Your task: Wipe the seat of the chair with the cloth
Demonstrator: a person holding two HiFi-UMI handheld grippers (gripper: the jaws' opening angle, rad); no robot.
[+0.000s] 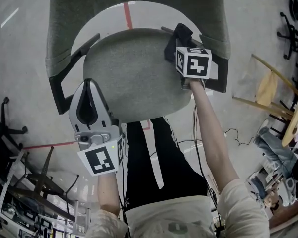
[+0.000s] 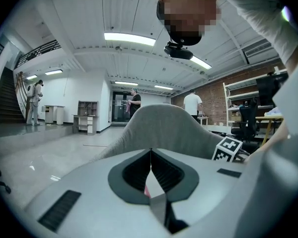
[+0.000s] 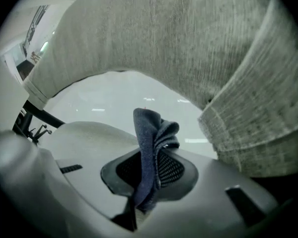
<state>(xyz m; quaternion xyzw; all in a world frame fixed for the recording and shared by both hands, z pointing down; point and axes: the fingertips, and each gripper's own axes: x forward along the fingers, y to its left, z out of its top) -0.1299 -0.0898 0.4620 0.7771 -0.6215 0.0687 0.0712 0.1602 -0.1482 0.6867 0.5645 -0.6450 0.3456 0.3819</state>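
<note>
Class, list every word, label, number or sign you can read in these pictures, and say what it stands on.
No readable text anywhere.
Left cube, right cube: black-and-white square patterns only, no letters.
Shirt emblem: too blurred to read.

Cream short-sleeved top (image 1: 171,223), black trousers (image 1: 137,155) with white stripes. Pale grey left gripper (image 1: 89,82), dark ribbed fingers (image 2: 137,172), white cube (image 1: 100,161) with black square markers at rear.

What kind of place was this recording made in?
Probably a large open workshop or lab hall, not a home: a polished floor marked with red tape, a brick wall with storage shelves against it, and long ceiling strip lights.
</note>
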